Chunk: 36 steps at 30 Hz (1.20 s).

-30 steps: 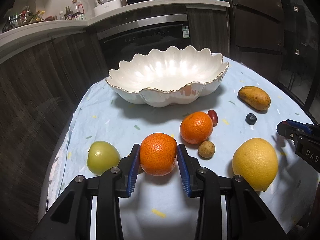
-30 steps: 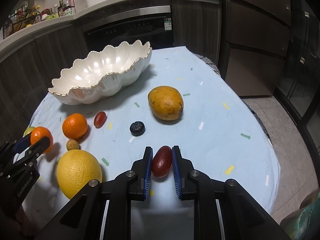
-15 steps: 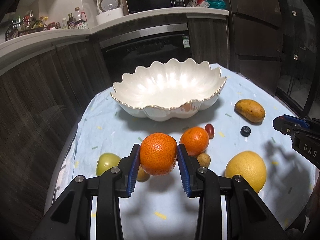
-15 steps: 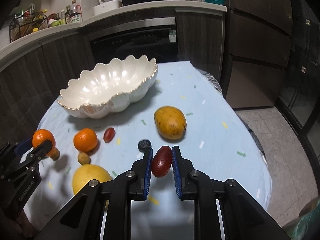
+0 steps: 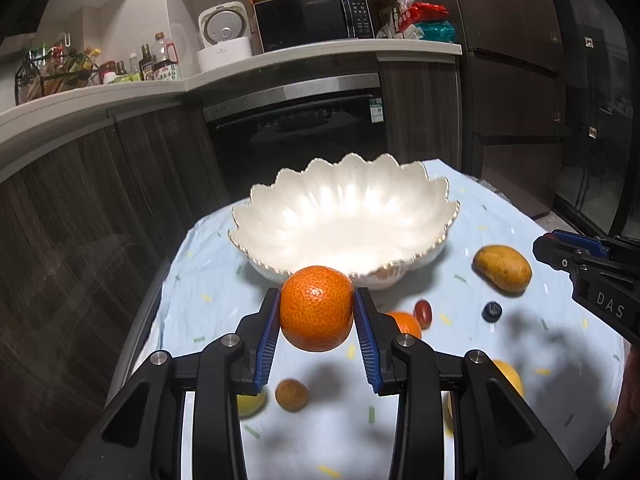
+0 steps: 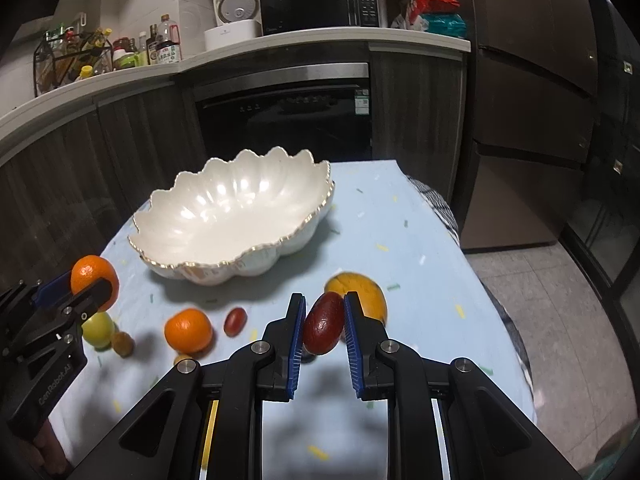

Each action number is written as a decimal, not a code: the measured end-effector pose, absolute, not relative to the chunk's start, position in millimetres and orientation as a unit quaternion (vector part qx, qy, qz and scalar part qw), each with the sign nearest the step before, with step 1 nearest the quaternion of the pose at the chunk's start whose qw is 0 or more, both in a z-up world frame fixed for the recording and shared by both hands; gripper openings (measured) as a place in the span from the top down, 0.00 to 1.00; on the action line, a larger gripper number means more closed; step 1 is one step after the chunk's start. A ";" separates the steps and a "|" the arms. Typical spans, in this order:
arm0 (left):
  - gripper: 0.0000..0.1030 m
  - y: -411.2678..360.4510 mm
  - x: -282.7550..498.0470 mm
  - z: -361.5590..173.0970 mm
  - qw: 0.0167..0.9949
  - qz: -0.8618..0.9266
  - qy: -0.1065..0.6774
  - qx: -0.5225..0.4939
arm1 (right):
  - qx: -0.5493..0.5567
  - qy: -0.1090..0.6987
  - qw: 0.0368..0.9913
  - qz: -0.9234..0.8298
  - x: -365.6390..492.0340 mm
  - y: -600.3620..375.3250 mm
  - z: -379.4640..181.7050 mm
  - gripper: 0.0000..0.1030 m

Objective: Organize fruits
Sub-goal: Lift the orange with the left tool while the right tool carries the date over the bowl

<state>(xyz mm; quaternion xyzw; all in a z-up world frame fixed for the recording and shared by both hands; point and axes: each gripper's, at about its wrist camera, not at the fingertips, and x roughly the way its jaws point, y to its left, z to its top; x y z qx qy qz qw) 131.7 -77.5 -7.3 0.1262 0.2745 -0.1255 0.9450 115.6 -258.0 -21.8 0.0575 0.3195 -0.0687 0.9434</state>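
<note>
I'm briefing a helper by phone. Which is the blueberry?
Start at the white scalloped bowl on the blue cloth. Toward the camera and to its right, below the yellow-brown mango, lies the blueberry. It is the only small, dark blue, round fruit; the neighbouring red grape is oval.

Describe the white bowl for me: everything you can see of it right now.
The white bowl is a wide, shallow, shell-like dish with a scalloped rim edged in gold and ribbed walls. It looks like glossy glazed ceramic with a pearly sheen. It sits upright on the pale blue tablecloth at the table's far side. Nothing lies inside it, and no fruit or tongs touch it.
</note>
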 end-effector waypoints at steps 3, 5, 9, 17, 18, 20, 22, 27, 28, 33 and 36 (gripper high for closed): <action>0.64 -77.0 138.5 -1.8 0.947 -0.126 0.269 0.124 | 0.054 0.313 0.946 -0.061 123.6 -256.6 -16.0 0.80; 0.64 -77.0 143.2 2.3 0.948 -0.125 0.265 0.124 | 0.052 0.310 0.948 -0.056 129.9 -255.5 -12.4 0.80; 0.64 -76.7 153.4 10.1 0.950 -0.124 0.257 0.124 | 0.042 0.300 0.952 -0.048 142.9 -251.6 -3.7 0.80; 0.64 -75.7 177.7 18.0 0.950 -0.125 0.260 0.119 | 0.027 0.287 0.957 -0.036 170.5 -245.8 10.6 0.80; 0.64 -75.5 180.5 18.6 0.951 -0.124 0.258 0.120 | 0.027 0.287 0.957 -0.035 174.4 -245.7 11.4 0.80; 0.64 -75.5 187.0 19.8 0.952 -0.123 0.256 0.119 | 0.028 0.290 0.956 -0.031 183.5 -246.0 11.9 0.80; 0.64 -75.1 193.9 21.1 0.952 -0.123 0.255 0.116 | 0.029 0.294 0.955 -0.028 192.1 -246.1 11.6 0.80; 0.64 -76.2 213.0 20.0 0.950 -0.125 0.263 0.113 | 0.029 0.303 0.952 -0.024 214.2 -246.6 8.4 0.80; 0.64 -76.8 217.3 19.5 0.949 -0.126 0.266 0.113 | 0.029 0.304 0.952 -0.024 217.2 -246.8 7.9 0.80; 0.64 -80.6 234.8 15.2 0.945 -0.132 0.277 0.112 | 0.025 0.312 0.949 -0.020 234.6 -246.6 5.2 0.80; 0.64 -83.1 244.6 11.9 0.942 -0.136 0.286 0.110 | 0.023 0.321 0.947 -0.019 244.6 -246.5 1.2 0.80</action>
